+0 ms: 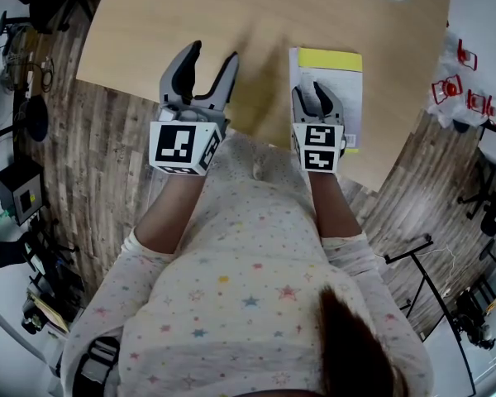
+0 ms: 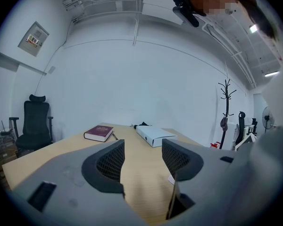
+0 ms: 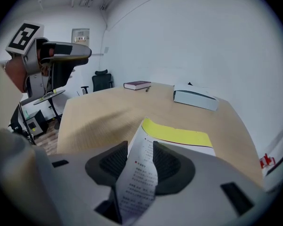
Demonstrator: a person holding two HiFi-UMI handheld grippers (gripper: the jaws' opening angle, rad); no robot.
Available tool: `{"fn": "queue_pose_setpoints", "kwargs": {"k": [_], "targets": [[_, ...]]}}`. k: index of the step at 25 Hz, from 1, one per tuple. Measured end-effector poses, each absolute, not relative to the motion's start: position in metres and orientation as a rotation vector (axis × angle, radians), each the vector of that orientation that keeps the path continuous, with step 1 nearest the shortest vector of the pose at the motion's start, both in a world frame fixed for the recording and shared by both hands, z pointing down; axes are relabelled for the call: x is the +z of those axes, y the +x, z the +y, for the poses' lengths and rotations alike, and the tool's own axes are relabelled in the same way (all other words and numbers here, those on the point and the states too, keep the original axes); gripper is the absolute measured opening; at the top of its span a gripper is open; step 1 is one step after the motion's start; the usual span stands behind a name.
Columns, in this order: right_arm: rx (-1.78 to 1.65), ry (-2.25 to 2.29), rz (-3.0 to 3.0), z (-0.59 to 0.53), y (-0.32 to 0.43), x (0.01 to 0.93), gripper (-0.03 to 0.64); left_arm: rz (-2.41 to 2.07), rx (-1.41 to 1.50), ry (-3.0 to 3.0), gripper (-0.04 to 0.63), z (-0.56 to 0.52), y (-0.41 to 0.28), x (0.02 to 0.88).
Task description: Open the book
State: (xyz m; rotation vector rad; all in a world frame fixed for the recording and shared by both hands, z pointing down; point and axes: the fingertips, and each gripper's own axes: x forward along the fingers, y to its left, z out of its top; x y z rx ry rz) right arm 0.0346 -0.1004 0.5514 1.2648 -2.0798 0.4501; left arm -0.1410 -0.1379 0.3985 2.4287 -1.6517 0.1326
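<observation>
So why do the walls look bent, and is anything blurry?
Head view: the wide lens bows the edge of the table. Left gripper view: the wall curves and the corners go black. Right gripper view: the page in the right claw looks slightly soft.

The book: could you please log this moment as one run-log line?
phase: opening book | right gripper: shut on page, page raised off book | left gripper: open, empty, above table
</observation>
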Motion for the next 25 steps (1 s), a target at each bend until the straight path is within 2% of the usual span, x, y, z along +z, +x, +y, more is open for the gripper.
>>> {"fn": "queue_pose_setpoints", "kwargs": {"k": [6,12,25], "targets": [[0.468,1.249,-2.099,-0.098,0.037,0.546,0.089,-1.656,0.123,2.446,0.236,-0.137,-0.139,0.388],[0.465,1.236,-2.107,-0.098,0.038,0.544,0.049,-1.662,0.111,2.459,0.236,-0.136,-0.135,0.378],[0.522,1.187,-2.155,-0.099,0.04,0.537,0.038,-1.699,0.1,2.471,0.236,-0.13,-0.13,0.358]]}}
